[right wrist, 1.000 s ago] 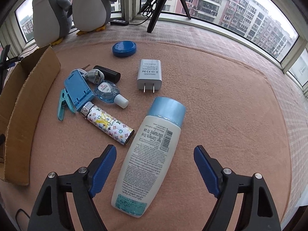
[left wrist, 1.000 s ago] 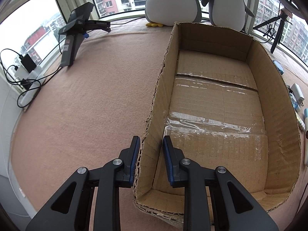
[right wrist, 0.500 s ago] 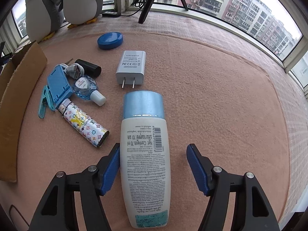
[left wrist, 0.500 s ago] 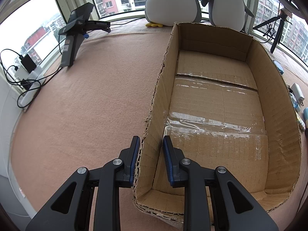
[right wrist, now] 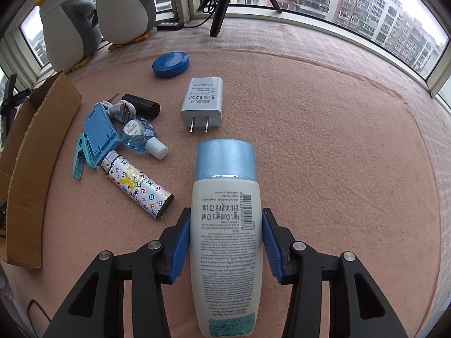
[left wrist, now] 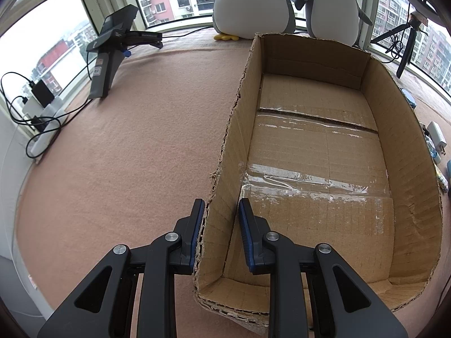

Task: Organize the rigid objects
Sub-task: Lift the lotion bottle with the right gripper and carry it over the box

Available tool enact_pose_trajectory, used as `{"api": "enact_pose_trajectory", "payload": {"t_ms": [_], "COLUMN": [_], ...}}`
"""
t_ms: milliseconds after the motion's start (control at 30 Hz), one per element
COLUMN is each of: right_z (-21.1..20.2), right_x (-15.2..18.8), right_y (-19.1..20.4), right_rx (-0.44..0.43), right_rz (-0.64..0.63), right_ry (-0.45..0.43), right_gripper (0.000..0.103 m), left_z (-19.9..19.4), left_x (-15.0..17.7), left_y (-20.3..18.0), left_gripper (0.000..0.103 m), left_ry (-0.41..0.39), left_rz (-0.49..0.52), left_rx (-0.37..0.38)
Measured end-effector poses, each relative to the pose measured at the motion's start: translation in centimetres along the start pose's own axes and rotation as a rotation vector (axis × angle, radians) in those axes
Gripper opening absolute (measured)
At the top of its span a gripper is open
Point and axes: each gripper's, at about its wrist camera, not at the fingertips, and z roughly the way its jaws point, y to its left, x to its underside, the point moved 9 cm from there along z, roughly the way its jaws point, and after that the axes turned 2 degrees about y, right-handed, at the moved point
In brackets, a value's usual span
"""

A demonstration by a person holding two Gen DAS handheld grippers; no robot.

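Note:
A white lotion bottle (right wrist: 225, 242) with a pale blue cap lies on the pink cloth, cap pointing away. My right gripper (right wrist: 225, 214) straddles its body; the jaws are closing and both blue pads meet the bottle's sides. To its left lie a patterned lighter (right wrist: 138, 184), a small clear bottle (right wrist: 141, 136), a blue folding stand (right wrist: 100, 132), a black cylinder (right wrist: 143, 104), a white power adapter (right wrist: 201, 104) and a blue lid (right wrist: 170, 64). My left gripper (left wrist: 221, 205) is shut on the near left wall of the cardboard box (left wrist: 242, 118), whose inside holds nothing.
Two plush penguins (left wrist: 251, 2) sit at the window behind the box. A black device on a stand (left wrist: 112, 45) and plugs with cables (left wrist: 36, 107) occupy the far left. A tripod (right wrist: 222, 8) stands by the window. The box's corner (right wrist: 36, 146) shows left of the objects.
The right gripper moved forward over the lotion bottle and its jaws narrowed from wide apart to touching the bottle's sides. The left gripper and box did not move.

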Motion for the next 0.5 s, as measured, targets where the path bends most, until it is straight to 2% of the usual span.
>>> {"api": "enact_pose_trajectory", "payload": {"t_ms": [267, 500], "right_z": [-2.3, -6.8], "right_x": [0.0, -2.0], "right_y": [0.6, 5.7], "right_rx": [-0.025, -0.111], "right_rz": [0.000, -0.068], "right_ry": [-0.041, -0.130], "right_gripper": [0.043, 0.043], "left_z": [0.0, 0.0], "left_x": [0.1, 0.0], "left_y": [0.0, 0.0], "left_gripper": [0.023, 0.023], "left_ry": [-0.002, -0.004], "left_rz": [0.001, 0.001], "left_rx": [-0.001, 0.001]}}
